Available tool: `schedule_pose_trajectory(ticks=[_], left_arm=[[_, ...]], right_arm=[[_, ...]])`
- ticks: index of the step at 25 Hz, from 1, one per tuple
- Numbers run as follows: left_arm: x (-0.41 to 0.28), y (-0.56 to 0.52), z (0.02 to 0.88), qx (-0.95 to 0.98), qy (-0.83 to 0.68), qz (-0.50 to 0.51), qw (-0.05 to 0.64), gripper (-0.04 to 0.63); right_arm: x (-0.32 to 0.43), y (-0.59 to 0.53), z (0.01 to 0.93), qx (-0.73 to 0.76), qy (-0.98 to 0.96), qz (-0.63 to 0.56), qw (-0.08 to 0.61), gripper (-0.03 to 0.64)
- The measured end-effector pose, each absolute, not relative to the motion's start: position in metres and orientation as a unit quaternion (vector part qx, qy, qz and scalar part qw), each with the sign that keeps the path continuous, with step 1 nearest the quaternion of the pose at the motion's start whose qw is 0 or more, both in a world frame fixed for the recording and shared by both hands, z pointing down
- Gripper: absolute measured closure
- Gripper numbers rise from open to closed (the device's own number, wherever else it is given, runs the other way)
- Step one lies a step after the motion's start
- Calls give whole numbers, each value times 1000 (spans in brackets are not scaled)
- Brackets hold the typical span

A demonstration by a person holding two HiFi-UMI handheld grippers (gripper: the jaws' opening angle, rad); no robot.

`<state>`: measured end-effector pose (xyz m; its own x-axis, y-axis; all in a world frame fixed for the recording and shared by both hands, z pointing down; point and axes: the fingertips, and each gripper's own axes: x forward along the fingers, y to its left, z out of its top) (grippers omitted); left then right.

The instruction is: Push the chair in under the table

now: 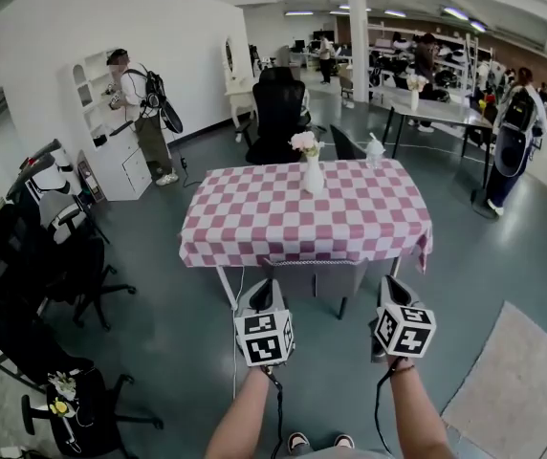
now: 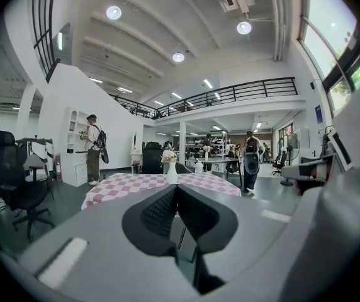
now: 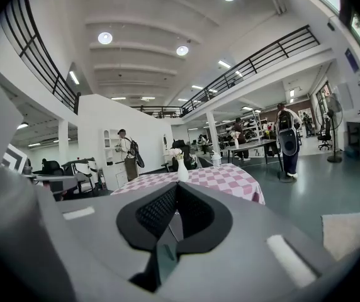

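Head view, looking steeply down on the square tabletop (image 1: 254, 247) draped in a pink-and-white checked cloth, with a white vase of pale flowers (image 1: 313, 175) standing at its middle. The grey chair with a broad backrest (image 1: 317, 277) sits at the near edge of the tabletop. Its seat is hidden beneath the hanging cloth, and its backrest shows just below the hem, with one dark leg visible under it. The long axis of the backrest runs side to side, parallel to that near edge. My left gripper (image 1: 262, 295) hovers at the near edge just beside the left end of the backrest. My right gripper (image 1: 395, 290) hovers at the same edge, a little past the right end. The chair therefore lies ahead of and between the two, with the left the nearer. Both point towards the tabletop and slightly down. In each gripper view the jaws are pressed together with nothing between them, so neither grips the chair. I cannot tell whether either tip touches the backrest. I judge that the chair already stands under the tabletop as the task asks. Whether it is fully home or has a little travel left, the cloth hides. Any push would go straight towards the vase, square to the backrest.
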<state>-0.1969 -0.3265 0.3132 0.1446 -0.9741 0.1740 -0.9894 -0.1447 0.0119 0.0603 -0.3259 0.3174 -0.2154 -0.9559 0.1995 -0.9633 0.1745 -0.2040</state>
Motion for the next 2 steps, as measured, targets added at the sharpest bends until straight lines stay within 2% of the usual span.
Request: schedule_pose_trajectory(ticks=[2], left_arm=[[-201, -327, 316, 753, -652, 62, 65, 595]], right_arm=[[59, -325, 320, 627, -765, 145, 14, 607]])
